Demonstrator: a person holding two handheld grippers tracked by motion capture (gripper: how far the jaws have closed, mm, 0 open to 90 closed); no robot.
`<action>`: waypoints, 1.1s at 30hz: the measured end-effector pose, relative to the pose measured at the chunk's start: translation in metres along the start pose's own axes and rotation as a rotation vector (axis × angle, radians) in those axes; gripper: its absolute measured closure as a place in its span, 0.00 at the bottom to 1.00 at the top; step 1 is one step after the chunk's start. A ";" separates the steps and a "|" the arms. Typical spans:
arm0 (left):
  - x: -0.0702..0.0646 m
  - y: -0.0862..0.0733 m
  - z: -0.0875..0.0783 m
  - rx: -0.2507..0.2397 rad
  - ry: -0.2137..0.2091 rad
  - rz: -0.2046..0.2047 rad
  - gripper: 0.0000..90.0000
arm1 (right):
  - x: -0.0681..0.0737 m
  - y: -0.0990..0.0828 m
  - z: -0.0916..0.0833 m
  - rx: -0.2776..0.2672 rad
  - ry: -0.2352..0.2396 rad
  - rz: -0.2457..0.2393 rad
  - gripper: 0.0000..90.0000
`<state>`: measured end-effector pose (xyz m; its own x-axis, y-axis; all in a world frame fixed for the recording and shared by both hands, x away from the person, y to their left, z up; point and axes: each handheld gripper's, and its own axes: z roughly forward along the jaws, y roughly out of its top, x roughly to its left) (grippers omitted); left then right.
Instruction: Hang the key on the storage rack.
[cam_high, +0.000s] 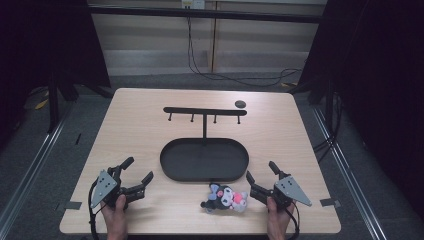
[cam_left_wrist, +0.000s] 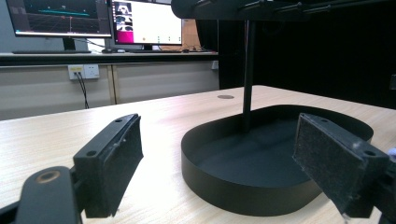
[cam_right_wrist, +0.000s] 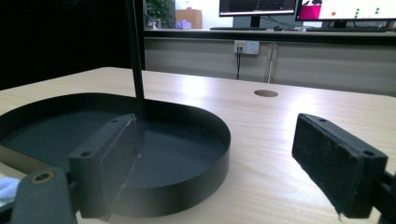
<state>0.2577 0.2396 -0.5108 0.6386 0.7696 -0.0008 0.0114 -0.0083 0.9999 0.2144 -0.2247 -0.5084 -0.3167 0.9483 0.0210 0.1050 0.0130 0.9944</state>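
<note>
I see my left hand-held gripper (cam_high: 137, 173) and right hand-held gripper (cam_high: 261, 175) both gaping wide and empty, the plush toy (cam_high: 226, 198) lying on the counter (cam_high: 135, 125) beside the right.

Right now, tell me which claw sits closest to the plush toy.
The right claw: the plush toy lies just beside it on the table, while the left claw sits farther away on the other side.

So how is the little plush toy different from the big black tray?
The plush toy is small, soft-looking and colourful, with pink and grey; the black tray is much bigger, plain and hard-edged. The toy lies flat on the table, while the tray has a hook stand rising from it. Both rest on the table.
</note>
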 end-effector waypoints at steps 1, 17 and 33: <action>0.000 0.000 0.000 0.000 0.000 0.000 0.17 | 0.000 0.000 0.000 0.002 0.004 -0.001 0.15; 0.000 0.000 0.000 0.001 0.000 0.000 0.17 | -0.001 0.005 0.011 0.169 0.103 0.025 0.21; 0.000 0.000 0.000 0.001 0.000 0.000 0.17 | 0.019 0.037 0.013 0.266 0.326 0.009 0.55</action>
<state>0.2578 0.2396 -0.5107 0.6384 0.7697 -0.0005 0.0119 -0.0091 0.9999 0.2245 -0.2017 -0.4723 -0.5914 0.7996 0.1040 0.3354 0.1266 0.9335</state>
